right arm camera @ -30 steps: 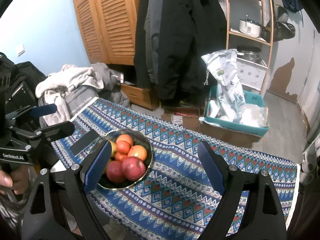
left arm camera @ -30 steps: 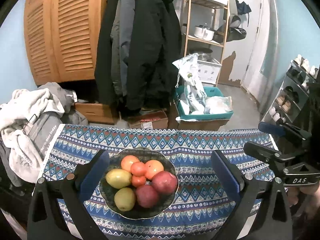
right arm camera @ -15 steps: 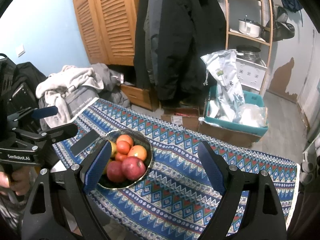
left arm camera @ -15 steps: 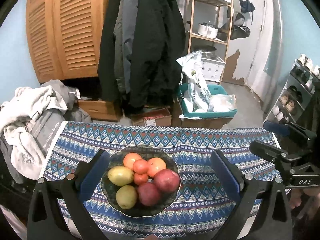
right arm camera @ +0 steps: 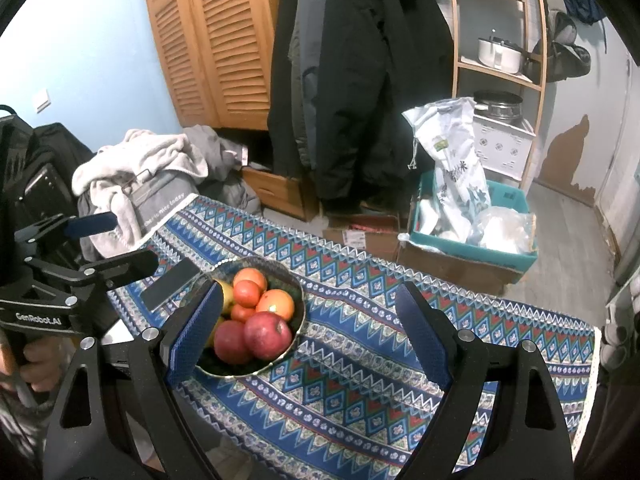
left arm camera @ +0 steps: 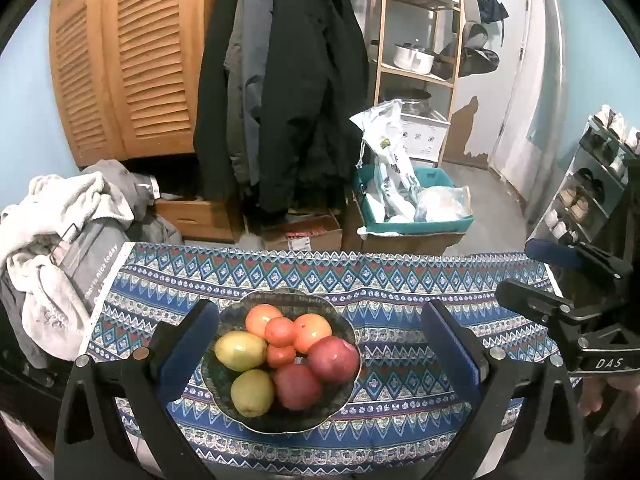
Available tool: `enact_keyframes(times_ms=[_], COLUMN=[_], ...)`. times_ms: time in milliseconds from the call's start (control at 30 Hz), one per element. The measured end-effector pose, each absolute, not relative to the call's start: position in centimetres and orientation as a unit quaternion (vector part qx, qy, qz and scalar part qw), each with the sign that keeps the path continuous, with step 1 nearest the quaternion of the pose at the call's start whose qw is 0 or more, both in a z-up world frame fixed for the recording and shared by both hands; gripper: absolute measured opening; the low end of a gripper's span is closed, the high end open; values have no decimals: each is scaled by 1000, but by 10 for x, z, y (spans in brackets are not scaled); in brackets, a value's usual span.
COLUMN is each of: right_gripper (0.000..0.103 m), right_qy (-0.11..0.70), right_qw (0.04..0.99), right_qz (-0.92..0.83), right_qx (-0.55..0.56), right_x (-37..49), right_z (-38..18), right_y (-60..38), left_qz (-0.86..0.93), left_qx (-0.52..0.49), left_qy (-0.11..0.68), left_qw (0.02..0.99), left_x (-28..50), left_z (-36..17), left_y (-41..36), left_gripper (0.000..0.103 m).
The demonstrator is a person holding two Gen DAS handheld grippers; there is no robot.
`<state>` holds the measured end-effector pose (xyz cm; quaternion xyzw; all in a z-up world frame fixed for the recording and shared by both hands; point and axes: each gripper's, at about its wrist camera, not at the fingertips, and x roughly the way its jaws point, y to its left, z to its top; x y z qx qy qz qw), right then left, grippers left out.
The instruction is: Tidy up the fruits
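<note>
Blue walls (left arm camera: pixel 28 92), louvered wooden wardrobe (left arm camera: pixel 128 60), shelving unit (left arm camera: pixel 420 40).

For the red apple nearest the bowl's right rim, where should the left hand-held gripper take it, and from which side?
Grip the red apple across its widest middle, coming from above: it sits on top of the pile, the bowl rim blocks a low approach, and the left hand-held gripper is already open wide.

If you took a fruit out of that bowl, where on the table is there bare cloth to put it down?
The widest bare tablecloth lies right of the bowl, out to the far edge. A narrower strip runs behind the bowl. The bowl's left is crowded: a dark flat phone-like thing and the left gripper sit there.
</note>
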<state>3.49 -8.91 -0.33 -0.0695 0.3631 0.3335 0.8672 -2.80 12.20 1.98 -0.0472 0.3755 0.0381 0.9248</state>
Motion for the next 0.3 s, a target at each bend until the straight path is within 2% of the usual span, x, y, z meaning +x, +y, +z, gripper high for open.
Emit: enact_keyframes(times_ms=[300], right_gripper=[87], right_qy=[363], right_qw=[867], right_qz=[334], right_qx=[-69], right_x=[35], right_z=[-3], right_y=[-90], left_qz=[38], left_qx=[-44], left_qy=[373], left_qw=[926], left_x=[-29], left_z=[20], left_y=[121], left_gripper=[102])
